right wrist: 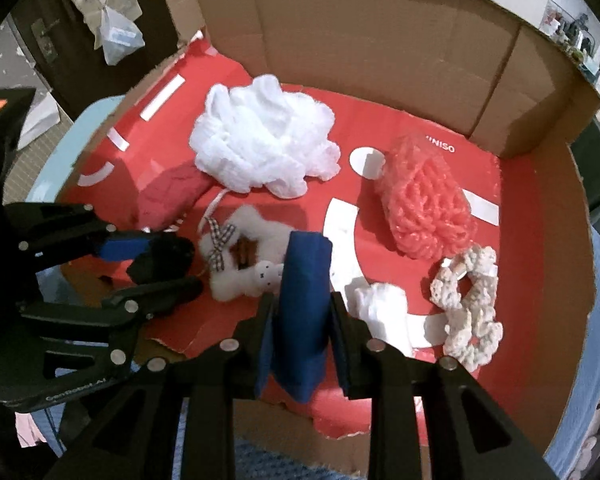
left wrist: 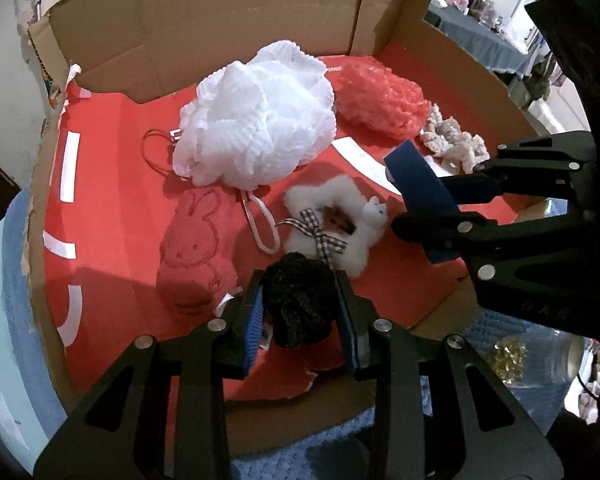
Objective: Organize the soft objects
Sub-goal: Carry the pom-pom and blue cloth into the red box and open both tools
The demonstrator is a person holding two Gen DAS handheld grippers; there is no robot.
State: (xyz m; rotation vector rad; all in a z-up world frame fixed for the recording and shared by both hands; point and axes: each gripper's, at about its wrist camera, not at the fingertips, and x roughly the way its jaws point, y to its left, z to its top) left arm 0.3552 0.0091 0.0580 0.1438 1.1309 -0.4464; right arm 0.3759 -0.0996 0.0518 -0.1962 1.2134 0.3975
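Cardboard box with red floor rests on a blue mat, holding a white pouf and pink pouf. Left gripper clamps a black pouf above the box's near edge; right gripper clamps a blue cloth there too.

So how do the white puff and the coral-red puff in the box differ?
The white mesh puff is clearly bigger than the coral-red mesh puff. The white one is opaque and ruffled, with a looped cord lying beside it; the coral-red one looks glossier and more translucent, with no cord visible. The white one sits toward the middle, the coral-red nearer the back right. Both rest free on the cardboard box floor.
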